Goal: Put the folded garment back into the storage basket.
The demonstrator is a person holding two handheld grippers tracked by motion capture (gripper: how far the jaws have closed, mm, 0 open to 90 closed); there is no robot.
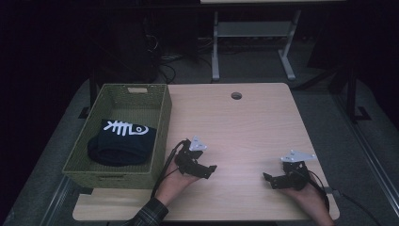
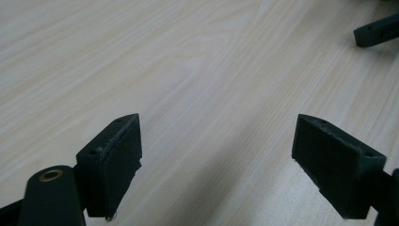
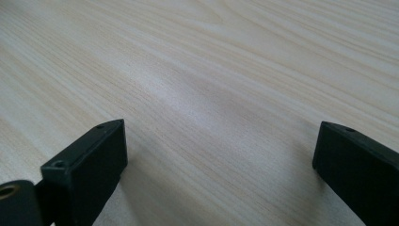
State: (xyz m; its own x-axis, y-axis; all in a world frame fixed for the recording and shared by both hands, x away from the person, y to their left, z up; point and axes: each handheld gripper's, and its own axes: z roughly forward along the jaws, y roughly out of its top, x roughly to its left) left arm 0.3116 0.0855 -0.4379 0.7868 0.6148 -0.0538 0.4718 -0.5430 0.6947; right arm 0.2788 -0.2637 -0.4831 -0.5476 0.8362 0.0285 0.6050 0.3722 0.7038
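Two hand-held grippers held low over a bare table, both with jaws spread and nothing between them.

The left hand-held gripper (image 1: 200, 165) sits just beside the near right corner of the basket (image 1: 160, 141), jaws wide apart over plain wood grain in its own view; the right hand-held gripper (image 1: 277, 180) is well apart from it, near the table's (image 1: 244, 127) right edge, jaws likewise parted and holding nothing. In the left gripper view one jaw of the other tool pokes in at the top right corner. The green woven basket stands at the table's left edge and holds a dark folded cloth (image 1: 121, 143) with a white fish-skeleton print — its lower folds merge into shadow, hard to make out. Both forearms are cut off at the bottom edge.
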